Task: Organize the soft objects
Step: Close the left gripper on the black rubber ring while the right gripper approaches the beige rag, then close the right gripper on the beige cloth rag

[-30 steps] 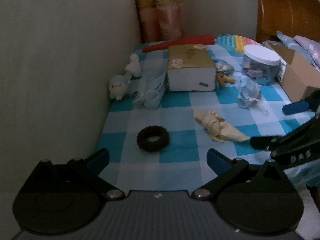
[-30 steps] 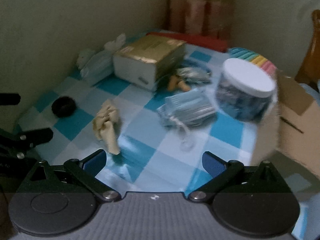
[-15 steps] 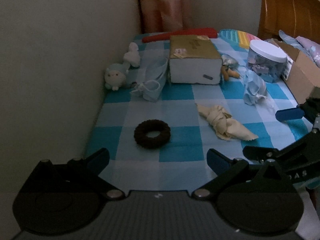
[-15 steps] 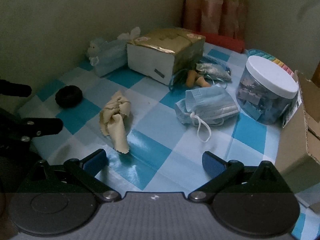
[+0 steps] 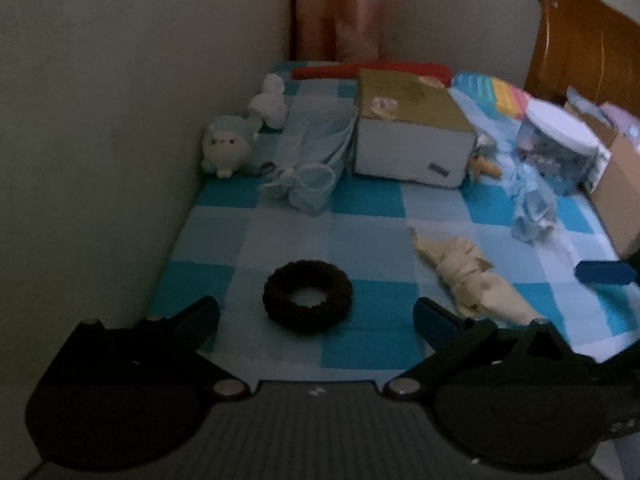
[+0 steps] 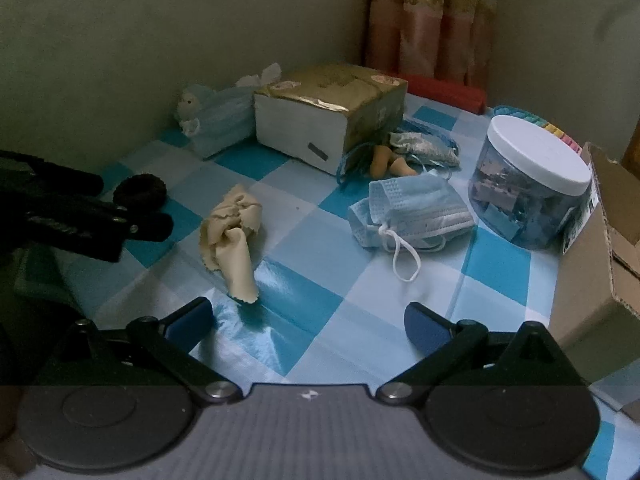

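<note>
Seemingly nothing is sorted yet: both grippers gape empty, the left gripper [image 5: 316, 314] framing the dark ring [image 5: 308, 296], the right gripper [image 6: 308, 320] just short of the beige cloth [image 6: 234, 236] and mask [image 6: 408, 216].

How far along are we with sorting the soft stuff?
Nothing looks sorted yet. Both the left gripper and right gripper are open and empty; the left one frames the dark ring. Still loose on the tablecloth: the beige cloth, the mask and the plush toy. The cardboard box may be the destination.
</note>
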The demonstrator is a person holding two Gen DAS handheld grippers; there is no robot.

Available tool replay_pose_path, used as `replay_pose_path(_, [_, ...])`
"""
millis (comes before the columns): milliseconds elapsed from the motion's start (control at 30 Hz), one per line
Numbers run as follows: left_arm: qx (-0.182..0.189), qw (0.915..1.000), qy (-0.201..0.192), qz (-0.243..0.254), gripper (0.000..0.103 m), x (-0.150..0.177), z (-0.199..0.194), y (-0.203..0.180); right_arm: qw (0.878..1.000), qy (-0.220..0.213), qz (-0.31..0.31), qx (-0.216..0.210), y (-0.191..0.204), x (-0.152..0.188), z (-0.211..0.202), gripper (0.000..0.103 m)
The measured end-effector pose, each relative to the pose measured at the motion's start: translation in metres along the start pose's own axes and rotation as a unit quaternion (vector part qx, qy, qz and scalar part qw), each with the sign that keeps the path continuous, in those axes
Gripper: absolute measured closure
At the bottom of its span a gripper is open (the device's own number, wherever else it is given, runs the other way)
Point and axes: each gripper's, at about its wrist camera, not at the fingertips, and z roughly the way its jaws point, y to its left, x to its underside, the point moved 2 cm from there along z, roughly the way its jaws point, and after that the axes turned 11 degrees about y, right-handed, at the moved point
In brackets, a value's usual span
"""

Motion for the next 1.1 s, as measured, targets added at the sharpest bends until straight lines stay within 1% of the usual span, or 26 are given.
replay_pose_path(67, [-0.008,0.9999,-0.001,0.006,0.0,0.0,0.003,-0.001,1.0,-0.006,-0.001,-0.001,0.0,0.001,0.0,0.0])
replay_pose_path(233, [-0.005,0.9999,-0.012,0.0,0.001,-0.002,0.007,0.0,1.0,-0.019,-0.009,-0.008,-0.001,0.004,-0.001,0.0])
replay_pose_path(300, [-0.003,0.9999,-0.015,-0.004,0.004,-0.002,0.007,0.001,1.0,-0.024,-0.01,-0.01,-0.002,0.004,-0.001,0.0])
replay_pose_path(367, [0.002,0.9998,-0.019,-0.007,0.012,-0.002,0.006,0.001,0.999,-0.027,-0.013,-0.012,-0.002,0.005,-0.001,0.0])
replay_pose_path(433, [0.002,0.9997,-0.023,-0.005,0.028,-0.003,0.003,-0.001,0.999,-0.028,-0.014,-0.014,-0.002,0.005,-0.001,0.0])
replay_pose_path(500, [0.002,0.9997,-0.025,-0.003,0.035,-0.004,0.001,-0.004,0.999,-0.028,-0.015,-0.014,-0.002,0.005,-0.001,0.0])
replay_pose_path(567, [0.001,0.9997,-0.026,-0.002,0.037,-0.004,0.001,-0.005,0.999,-0.029,-0.016,-0.016,-0.002,0.005,-0.001,0.0])
replay_pose_path(633, [0.004,0.9996,-0.027,-0.004,0.052,-0.004,-0.001,-0.004,0.999,-0.028,-0.02,-0.02,-0.001,0.005,-0.001,0.0])
replay_pose_path(733, [0.001,0.9997,-0.025,-0.003,0.053,-0.005,-0.001,-0.004,0.998,-0.032,-0.036,-0.035,0.006,0.003,-0.003,0.0])
replay_pose_path(900, [0.004,0.9996,-0.027,-0.005,0.053,-0.005,-0.001,-0.003,0.996,-0.041,-0.071,-0.039,0.024,-0.007,0.001,0.0])
replay_pose_path(1100, [0.005,0.9996,-0.028,-0.008,0.054,-0.004,-0.001,-0.001,0.994,-0.04,-0.085,-0.054,0.034,-0.018,0.011,0.0])
